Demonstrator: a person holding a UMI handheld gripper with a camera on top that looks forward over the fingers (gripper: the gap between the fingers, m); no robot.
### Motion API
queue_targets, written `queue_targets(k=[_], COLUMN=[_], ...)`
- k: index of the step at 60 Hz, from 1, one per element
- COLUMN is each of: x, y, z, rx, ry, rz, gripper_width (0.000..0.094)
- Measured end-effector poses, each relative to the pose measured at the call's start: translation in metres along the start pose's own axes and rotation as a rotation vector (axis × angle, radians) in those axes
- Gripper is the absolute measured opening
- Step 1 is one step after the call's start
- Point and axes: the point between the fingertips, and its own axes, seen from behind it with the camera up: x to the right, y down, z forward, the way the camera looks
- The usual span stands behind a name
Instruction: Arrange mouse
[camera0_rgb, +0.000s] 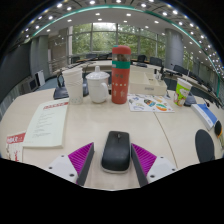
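Note:
A black computer mouse (115, 151) lies on the light wooden table (95, 122), pointing away from me. It sits between my two fingers, whose purple pads (80, 158) stand on either side of it. There is a small gap between each pad and the mouse's sides. My gripper (113, 160) is open, with the mouse resting on the table.
Beyond the mouse stand an orange and green tall bottle (120, 75), a white mug (98, 86) and a white cup (73, 84). A booklet (48, 122) lies to the left, papers (150, 102) to the right. A dark round thing (204, 146) sits at the right.

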Motion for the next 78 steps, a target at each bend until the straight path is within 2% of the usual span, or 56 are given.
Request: queue_targets(k=[6,19,25,35,42,47,55,62,70,78], x=[0.006,0.004,0.006,0.037,0.108,0.175,0.281,0.342,0.371,0.378], y=[-0.003,-0.004,-0.011,-0.084,-0.137,-0.149,-0.114,-0.05,0.011,0.044], z=[0.005,0.006,-0.002,-0.066,-0.122,-0.14,-0.136,-0.108,-0.074,-0.054], rx=[-0.01,-0.033,-0.025,0.125,0.24,0.26,0.199,0.104,0.019,-0.031], ry=[0.024,-0.002,-0.023,-0.065,-0.042,-0.002,0.071,0.088,0.07,0.049], rz=[0.011,-0.005,-0.036,0.002,0.029,0.041,0.026,0.029,0.033,0.049], gripper_width=[0.0478,0.0338,0.0318,0.0313,0.0313,0.0312,0.0311,0.0312,0.0312,0.0314])
